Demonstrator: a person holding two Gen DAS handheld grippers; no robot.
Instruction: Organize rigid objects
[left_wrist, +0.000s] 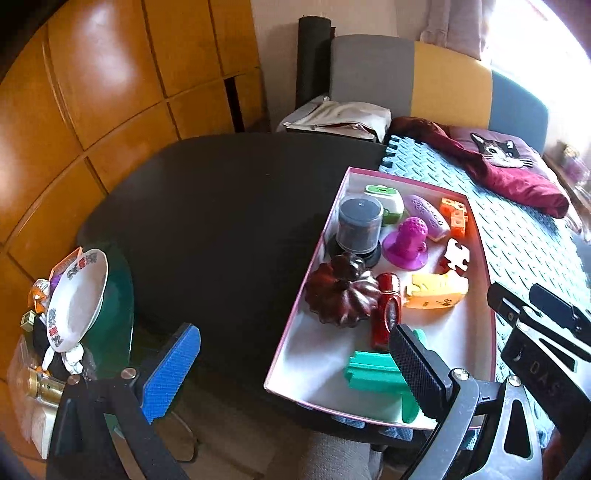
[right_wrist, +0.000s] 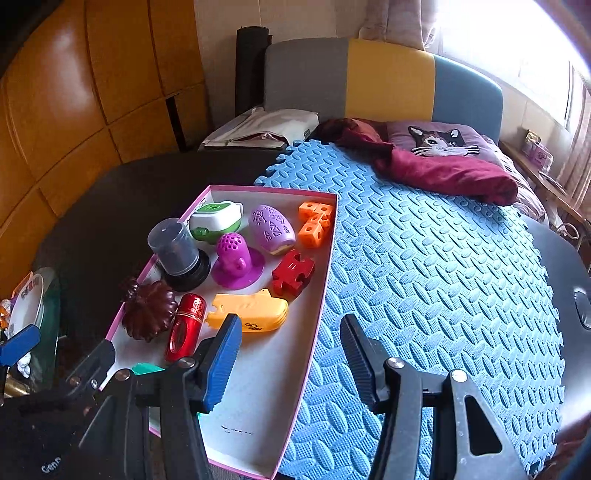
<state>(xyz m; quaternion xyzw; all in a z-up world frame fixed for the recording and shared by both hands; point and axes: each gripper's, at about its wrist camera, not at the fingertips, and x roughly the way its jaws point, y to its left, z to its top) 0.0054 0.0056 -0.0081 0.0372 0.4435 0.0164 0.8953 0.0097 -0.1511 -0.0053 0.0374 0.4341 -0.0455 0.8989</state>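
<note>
left hand-held gripper (left_wrist: 291, 363) spread wide, clamped on nothing; blue pad out over the dark bench (left_wrist: 221, 206), black pad over the near corner of the pink-edged box (left_wrist: 291, 325). right hand-held gripper (right_wrist: 291, 354) likewise apart and empty, blue pad above the box floor, black pad above the blue foam mat (right_wrist: 424, 277).

all the rigid objects inside the box, ahead of both grippers: green block (left_wrist: 373, 373) nearest, just beside the left black pad; red cylinder (right_wrist: 186, 326) and dark ribbed pumpkin piece (right_wrist: 147, 310) ahead-left of the right gripper, touching or nearly so; orange-yellow piece (right_wrist: 251, 310) directly ahead of the right blue pad; red puzzle piece (right_wrist: 293, 275), purple suction-cup figure (right_wrist: 236, 264) and grey lidded jar (right_wrist: 177, 251) farther on; green-white gadget (right_wrist: 216, 218), lilac egg-shaped shell (right_wrist: 273, 227) and orange cubes (right_wrist: 314, 221) along the far wall. nothing on the mat but a maroon garment (right_wrist: 436, 173) at its far end.

judged step: between grasps, choosing a piece, none lifted. unclear from the task whether the box is source or destination. next move probably a short reach forward and down with the right gripper onto the orange-yellow piece or the red cylinder, pads straddling the narrow width. risk: crowded neighbours nudged on closing; round cylinder likely to roll or slip if caught off-centre.
</note>
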